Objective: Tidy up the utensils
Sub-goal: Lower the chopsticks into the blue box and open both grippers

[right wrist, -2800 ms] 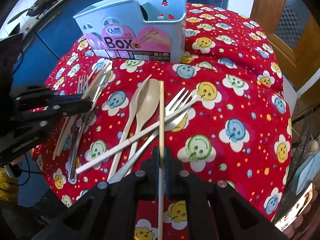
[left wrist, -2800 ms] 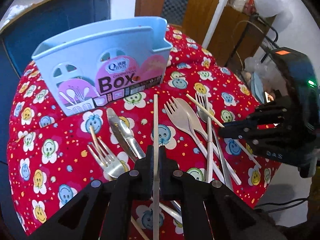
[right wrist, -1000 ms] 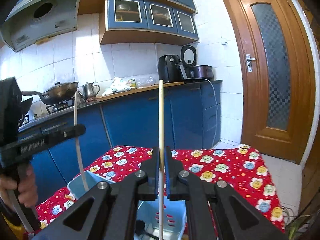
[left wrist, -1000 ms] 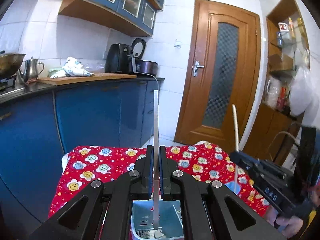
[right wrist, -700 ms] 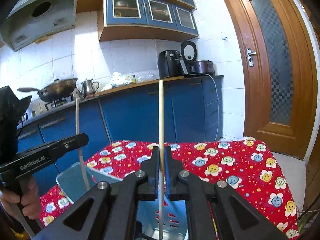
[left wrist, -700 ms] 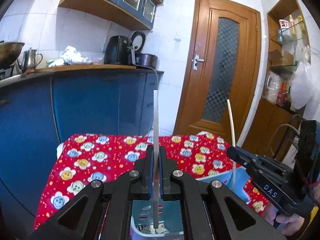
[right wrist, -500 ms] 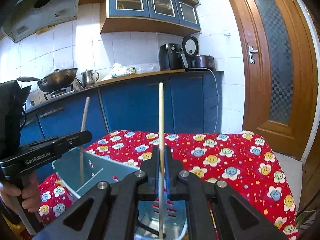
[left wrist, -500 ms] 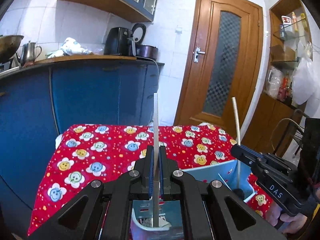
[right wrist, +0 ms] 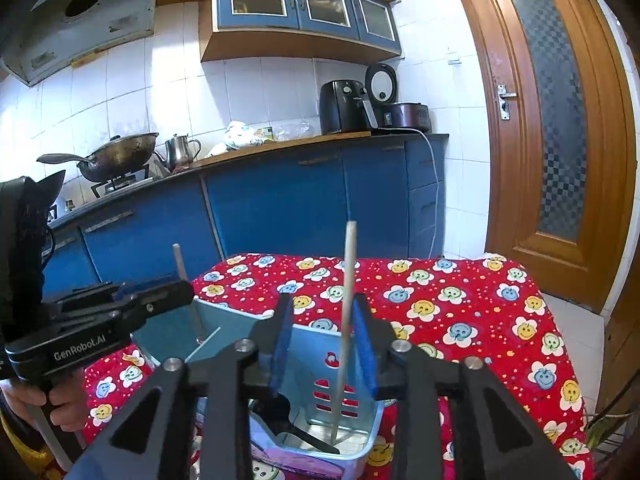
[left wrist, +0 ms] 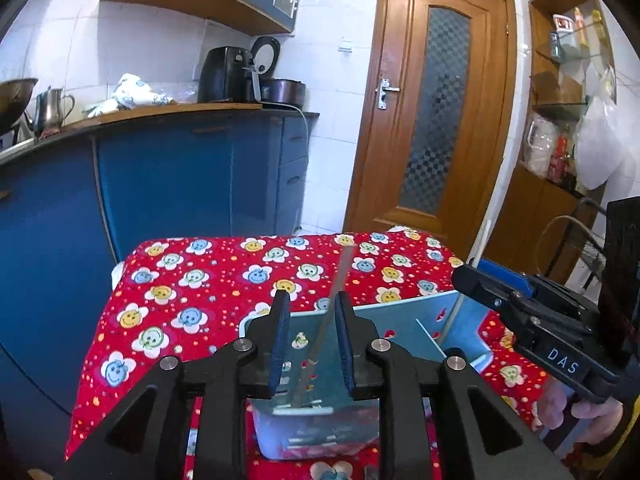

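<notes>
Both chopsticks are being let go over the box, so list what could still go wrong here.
1. The left hand-held gripper is opening and its grey chopstick already leans between the pads; it may tip against the blue utensil box wall or catch a pad.
2. The right hand-held gripper is opening around the pale chopstick, which stands tall above the rim; withdrawing carelessly could flick it out.
3. The two grippers are close together and could collide.

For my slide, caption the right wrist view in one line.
Right hand-held gripper opening around a pale wooden chopstick standing in the light blue plastic utensil box.
</notes>
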{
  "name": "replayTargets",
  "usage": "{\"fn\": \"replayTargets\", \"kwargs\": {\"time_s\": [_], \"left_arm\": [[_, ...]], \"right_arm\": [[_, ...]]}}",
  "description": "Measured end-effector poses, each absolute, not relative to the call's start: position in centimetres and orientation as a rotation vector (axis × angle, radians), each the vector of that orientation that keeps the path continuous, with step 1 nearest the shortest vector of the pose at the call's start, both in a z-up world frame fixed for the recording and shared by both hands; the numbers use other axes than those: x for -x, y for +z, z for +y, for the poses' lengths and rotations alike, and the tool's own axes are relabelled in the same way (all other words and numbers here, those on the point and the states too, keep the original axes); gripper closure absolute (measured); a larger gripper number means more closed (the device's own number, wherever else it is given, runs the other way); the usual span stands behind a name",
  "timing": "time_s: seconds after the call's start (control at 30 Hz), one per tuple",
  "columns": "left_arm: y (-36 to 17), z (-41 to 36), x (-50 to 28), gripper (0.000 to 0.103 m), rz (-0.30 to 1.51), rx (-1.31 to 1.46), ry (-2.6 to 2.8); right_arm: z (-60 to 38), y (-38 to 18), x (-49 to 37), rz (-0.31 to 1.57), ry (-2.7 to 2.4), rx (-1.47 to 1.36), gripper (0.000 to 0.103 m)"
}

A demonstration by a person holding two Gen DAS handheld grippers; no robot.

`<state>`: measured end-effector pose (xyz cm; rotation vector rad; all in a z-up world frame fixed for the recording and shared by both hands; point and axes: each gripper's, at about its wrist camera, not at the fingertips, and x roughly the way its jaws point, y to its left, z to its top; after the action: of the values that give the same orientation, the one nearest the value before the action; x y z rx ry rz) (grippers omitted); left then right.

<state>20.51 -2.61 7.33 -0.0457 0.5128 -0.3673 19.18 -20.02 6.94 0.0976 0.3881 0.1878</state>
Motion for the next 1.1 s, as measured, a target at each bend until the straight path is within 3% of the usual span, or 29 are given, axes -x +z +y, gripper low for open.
{"fn": "replayTargets", "kwargs": {"time_s": [0.6, 1.1], "left_arm": [[9.3, 0.1, -15.2, 0.079, 0.585, 0.061, -0.374], [7.7, 1.1, -10.7, 0.078, 0.700, 0.055, -0.402]], "right_arm": [[-18.8, 11.3, -14.1, 0.428, 0.158, -0.065, 0.061], [-17.8, 9.4, -8.1, 0.548, 0.155, -0.071, 0.061]]}}
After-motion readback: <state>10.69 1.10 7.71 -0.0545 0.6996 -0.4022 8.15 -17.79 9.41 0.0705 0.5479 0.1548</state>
